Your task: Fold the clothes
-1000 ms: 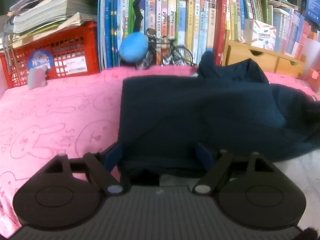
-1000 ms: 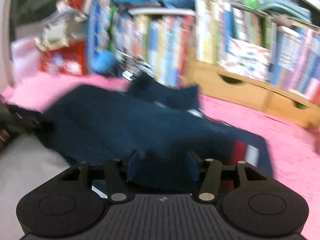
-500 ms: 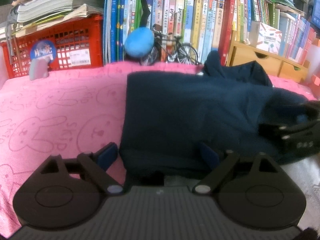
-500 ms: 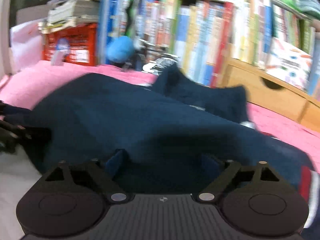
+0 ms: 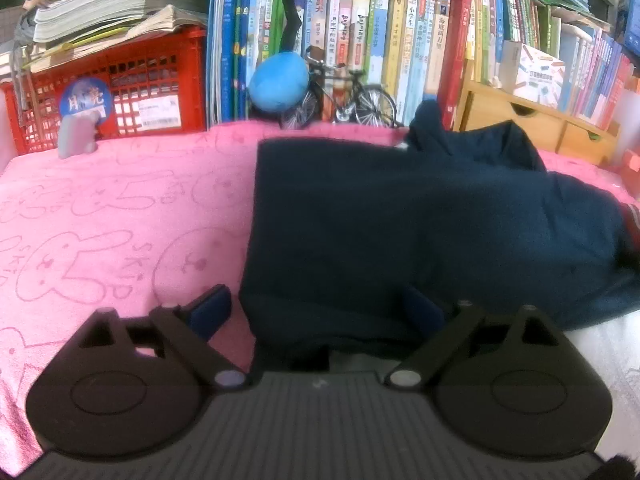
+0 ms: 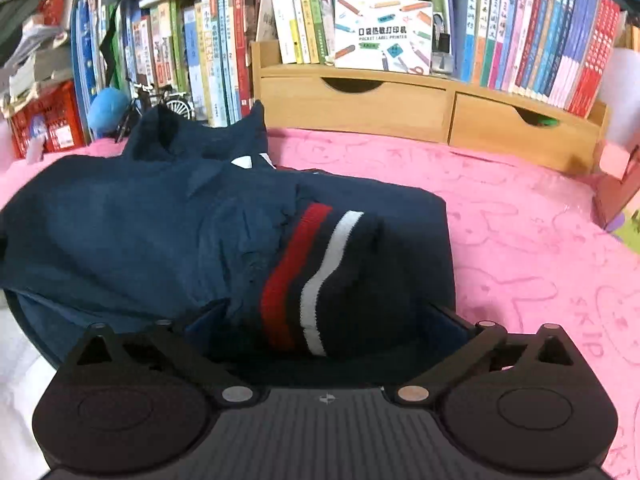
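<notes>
**Navy shirt lies partly folded on the pink blanket**

The navy shirt (image 5: 400,216) lies doubled on the pink blanket (image 5: 120,208), striped cuff (image 6: 308,272) tucked across, collar rumpled. Left gripper (image 5: 320,312) and right gripper (image 6: 328,332) both gape wide around its near hem, clasping nothing. More folding seems likely.

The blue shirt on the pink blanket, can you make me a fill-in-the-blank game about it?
1. The shirt lies on a blanket whose colour is ____.
2. The cuff near the right gripper has a white stripe and a ____ stripe.
3. Behind the shirt, beside the blue ball, stands a toy ____.
4. The fingers of the left gripper are spread ____ around the shirt's edge.

Missing words: pink; red; bicycle; open
</notes>
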